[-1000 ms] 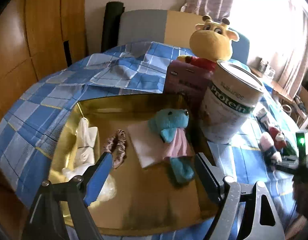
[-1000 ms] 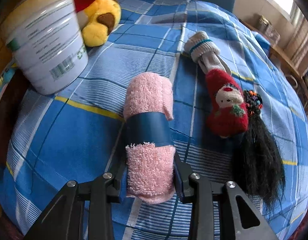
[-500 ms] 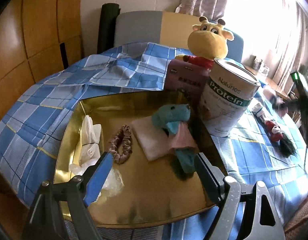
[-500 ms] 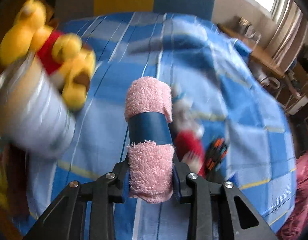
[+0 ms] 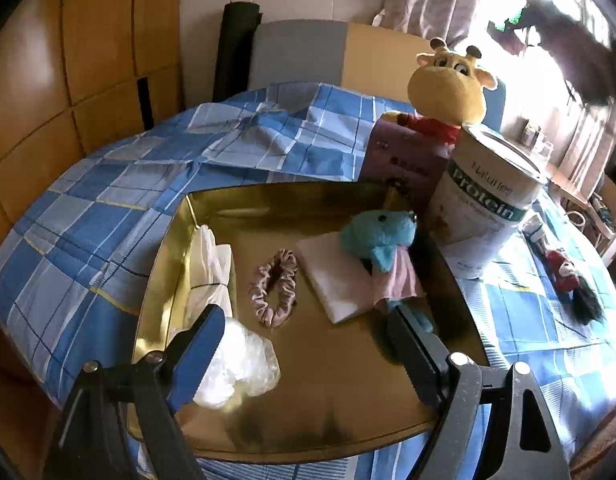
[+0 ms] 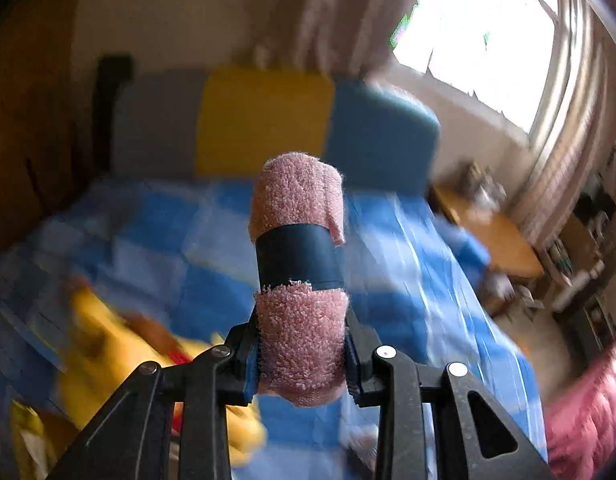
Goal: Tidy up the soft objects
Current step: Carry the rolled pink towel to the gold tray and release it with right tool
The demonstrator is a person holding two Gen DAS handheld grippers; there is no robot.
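- The right gripper [image 6: 302,354] is clamped on a rolled pink towel [image 6: 300,220] with a dark band around its middle; the roll sticks out past the fingers, held in the air above the blue checked bedspread [image 6: 212,240], with the background blurred.
- Below and to the left of it is a yellow blur, likely the plush toy.
- The left gripper [image 5: 308,348] has its jaws wide apart with nothing between them, hanging over the near part of a gold tray [image 5: 308,408].
- In the tray: a clear plastic bag [image 5: 244,364] beside the left finger, white cloth [image 5: 210,268], a pink scrunchie [image 5: 274,288], a white pad [image 5: 335,276], and a teal plush [image 5: 379,236] lying partly on the pad.
- Right of the tray stands a protein can [image 5: 487,200]; behind it are a purple box [image 5: 407,160] and a yellow giraffe plush [image 5: 447,88].
- A red doll [image 5: 563,272] lies on the bedspread, farther right.
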